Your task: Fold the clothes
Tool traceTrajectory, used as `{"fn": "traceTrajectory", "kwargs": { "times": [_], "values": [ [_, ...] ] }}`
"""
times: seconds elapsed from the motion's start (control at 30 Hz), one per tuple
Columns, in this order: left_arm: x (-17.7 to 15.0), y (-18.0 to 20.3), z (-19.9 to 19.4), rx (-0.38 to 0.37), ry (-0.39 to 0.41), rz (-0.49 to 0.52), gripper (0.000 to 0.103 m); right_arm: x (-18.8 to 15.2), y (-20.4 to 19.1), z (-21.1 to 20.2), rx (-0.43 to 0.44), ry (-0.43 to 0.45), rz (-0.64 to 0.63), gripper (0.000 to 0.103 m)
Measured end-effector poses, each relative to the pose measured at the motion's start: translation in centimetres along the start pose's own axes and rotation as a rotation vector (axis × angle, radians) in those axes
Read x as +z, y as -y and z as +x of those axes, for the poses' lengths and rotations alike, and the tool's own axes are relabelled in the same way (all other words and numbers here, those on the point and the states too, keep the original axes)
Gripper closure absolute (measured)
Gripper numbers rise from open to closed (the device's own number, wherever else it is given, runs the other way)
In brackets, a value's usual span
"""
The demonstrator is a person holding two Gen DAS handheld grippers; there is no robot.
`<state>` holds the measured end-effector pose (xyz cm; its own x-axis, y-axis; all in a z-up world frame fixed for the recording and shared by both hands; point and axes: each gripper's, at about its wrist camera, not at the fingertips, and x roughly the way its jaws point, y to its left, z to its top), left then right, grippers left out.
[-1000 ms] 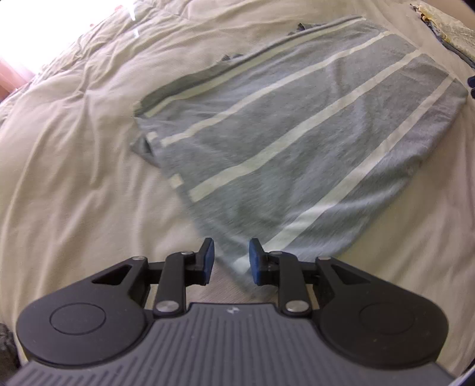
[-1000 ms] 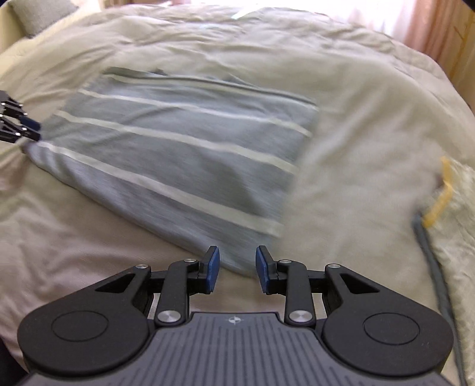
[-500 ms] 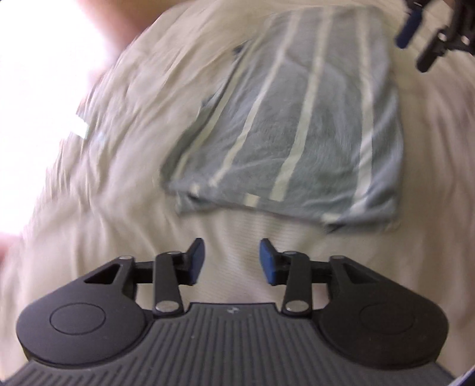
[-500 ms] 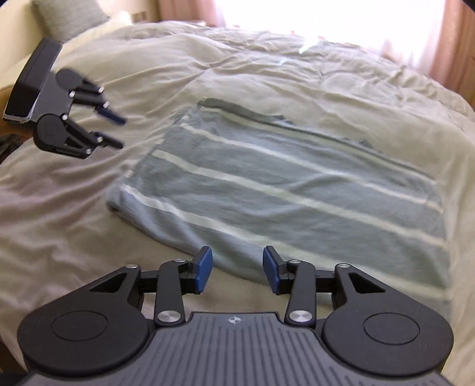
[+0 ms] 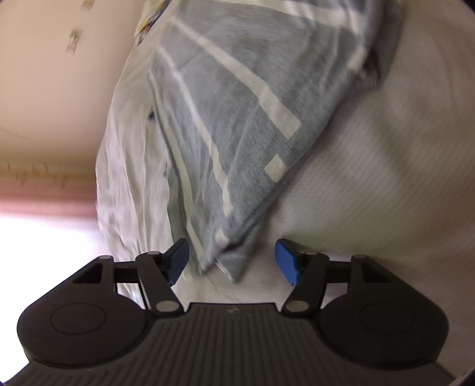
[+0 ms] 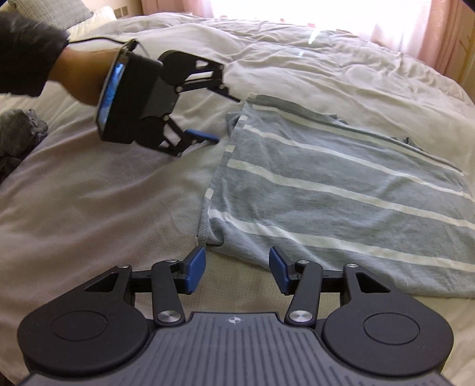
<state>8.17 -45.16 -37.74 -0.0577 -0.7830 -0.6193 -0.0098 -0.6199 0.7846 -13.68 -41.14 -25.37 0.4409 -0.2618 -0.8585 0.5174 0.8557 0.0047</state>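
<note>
Both your grippers have swung to the folded striped shirt's (image 6: 341,193) short edge since a second ago, jaws just opening. Your left gripper (image 6: 228,118) gapes beside its far corner, your right gripper (image 6: 237,267) at the near corner, seemingly gripping nothing. It lies flat on the bedcover (image 6: 104,207).

Folded garment (image 6: 341,190): grey-blue, thin pale cream stripes running lengthwise. Bedcover (image 6: 104,213): off-white to beige, plain. Left gripper (image 6: 225,118) and right gripper (image 6: 237,268): black bodies, blue pads. Sleeve (image 6: 23,50), far left: dark, nearly black. Crumpled cloth (image 6: 17,130) at left edge: grey. Curtains (image 6: 445,32), far right: pink. Pillow (image 6: 50,14), far left: grey.
</note>
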Motion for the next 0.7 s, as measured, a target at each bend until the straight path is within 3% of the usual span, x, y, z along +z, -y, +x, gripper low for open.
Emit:
{"fn": "traceTrajectory", "kwargs": {
  "times": [0.13,0.2,0.23,0.37,0.47,0.7],
  "values": [
    [-0.5,0.1,1.8,0.025,0.053,0.103,0.043,-0.8,-1.9,0.8,-0.042,-0.005,-0.095,0.049],
    [-0.6,-0.3,2.5,0.020,0.051,0.104,0.055,-1.2,-3.1,1.6,-0.076,-0.003,-0.174,0.044],
    [-0.6,-0.5,2.9,0.010,0.045,0.099,0.069,-1.3,-3.7,2.1,-0.098,-0.003,-0.214,0.043],
    [-0.6,-1.2,3.7,-0.037,0.047,0.064,0.089,-1.8,-5.8,4.5,-0.175,0.017,-0.382,0.043],
    [-0.7,-1.6,4.2,-0.053,0.042,0.031,0.094,-2.0,-7.1,6.2,-0.235,0.038,-0.509,0.043],
    [-1.3,-3.3,5.2,-0.091,0.030,-0.090,0.095,-2.1,-8.7,8.4,-0.330,0.075,-0.698,0.044]
  ]
}}
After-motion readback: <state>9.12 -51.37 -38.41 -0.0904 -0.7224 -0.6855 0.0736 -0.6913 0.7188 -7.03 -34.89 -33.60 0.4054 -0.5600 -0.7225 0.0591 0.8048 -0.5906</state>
